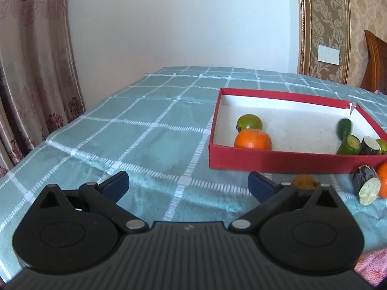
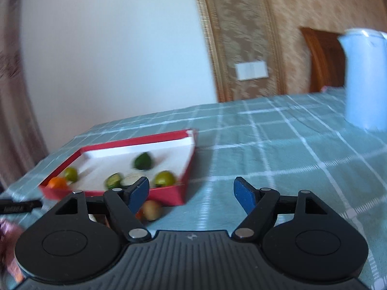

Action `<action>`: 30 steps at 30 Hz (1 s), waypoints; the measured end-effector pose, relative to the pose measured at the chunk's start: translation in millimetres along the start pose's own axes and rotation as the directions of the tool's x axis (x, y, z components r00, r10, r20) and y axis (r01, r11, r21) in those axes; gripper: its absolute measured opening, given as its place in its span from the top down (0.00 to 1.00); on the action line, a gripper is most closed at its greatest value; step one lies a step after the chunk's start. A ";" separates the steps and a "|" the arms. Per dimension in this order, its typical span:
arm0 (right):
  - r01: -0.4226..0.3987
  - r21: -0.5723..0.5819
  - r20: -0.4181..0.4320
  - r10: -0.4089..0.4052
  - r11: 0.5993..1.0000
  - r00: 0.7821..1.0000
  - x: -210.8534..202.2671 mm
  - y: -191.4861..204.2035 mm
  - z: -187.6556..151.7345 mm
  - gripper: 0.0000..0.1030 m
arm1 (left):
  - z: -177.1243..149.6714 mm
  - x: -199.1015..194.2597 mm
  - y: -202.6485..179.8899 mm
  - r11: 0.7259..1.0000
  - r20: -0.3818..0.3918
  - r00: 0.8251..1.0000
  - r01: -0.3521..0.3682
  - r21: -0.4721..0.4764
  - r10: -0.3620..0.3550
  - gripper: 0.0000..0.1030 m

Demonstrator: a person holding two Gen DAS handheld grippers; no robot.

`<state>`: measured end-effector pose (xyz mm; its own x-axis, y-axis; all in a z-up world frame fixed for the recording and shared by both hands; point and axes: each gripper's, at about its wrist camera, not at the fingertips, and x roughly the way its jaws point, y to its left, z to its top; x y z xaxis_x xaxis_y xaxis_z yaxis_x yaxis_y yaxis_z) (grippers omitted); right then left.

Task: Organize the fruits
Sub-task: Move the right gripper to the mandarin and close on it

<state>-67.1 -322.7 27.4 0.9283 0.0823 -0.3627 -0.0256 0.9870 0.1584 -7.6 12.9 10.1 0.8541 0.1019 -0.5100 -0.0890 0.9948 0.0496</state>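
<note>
Your red box on the counter already holds the orange, limes and cucumber pieces. Both of your hand-held grippers, left and right, gape empty. A cut piece and other fruit wait outside.

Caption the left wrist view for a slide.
Open left gripper hovers over the checked tablecloth beside a red box holding an orange, lime and cucumber pieces.
</note>
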 end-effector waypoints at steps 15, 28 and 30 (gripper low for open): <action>-0.073 -0.259 -0.083 0.053 0.963 0.995 6.9 68.5 -5.3 0.35 | -2.6 3.0 16.0 0.994 -0.026 0.998 0.062 -0.096 -0.065 0.00; -0.098 -0.318 -0.195 0.037 0.943 0.980 39.7 81.1 -14.4 0.48 | -2.0 7.2 17.3 0.992 -0.047 0.996 0.072 -0.100 -0.077 0.00; -0.101 -0.328 -0.206 0.033 0.939 0.978 43.4 82.0 -14.8 0.48 | -2.1 7.2 17.1 0.993 -0.049 0.996 0.070 -0.099 -0.075 0.00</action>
<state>-34.4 -236.2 11.1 0.8305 0.1414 -0.5388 -0.2396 0.9639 -0.1162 -4.0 30.6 5.6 0.8323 0.0267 -0.5537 -0.0793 0.9943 -0.0713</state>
